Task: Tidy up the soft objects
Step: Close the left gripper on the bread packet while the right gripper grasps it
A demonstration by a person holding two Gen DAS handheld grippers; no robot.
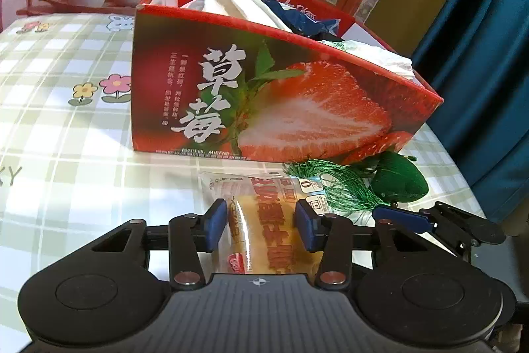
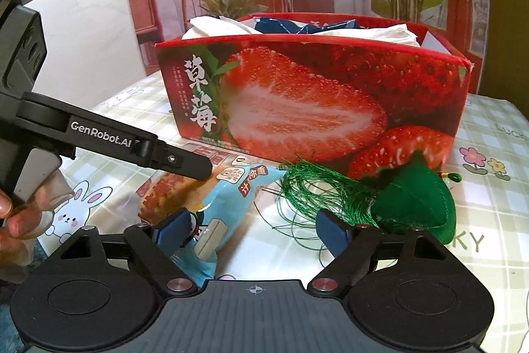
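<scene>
The left tongs [image 1: 261, 225] straddle the bread packet [image 1: 264, 220], half-open, pads not gripping, its long axis toward twelve o'clock; the right tongs [image 2: 254, 232], wide and empty, have the green sachet [image 2: 416, 204] at two o'clock

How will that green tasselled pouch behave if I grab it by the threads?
The green pouch looks stuffed and soft, so probably light. Its loose tassel would likely slip or tangle between the pads; the pouch would probably dangle and swing.

The strawberry box [image 2: 310, 101] blocks forward passage across the table [image 1: 66, 108]. A bread packet [image 1: 261, 220] and green tassel sachet [image 2: 413, 204] obstruct its near side; left table area is free.
</scene>
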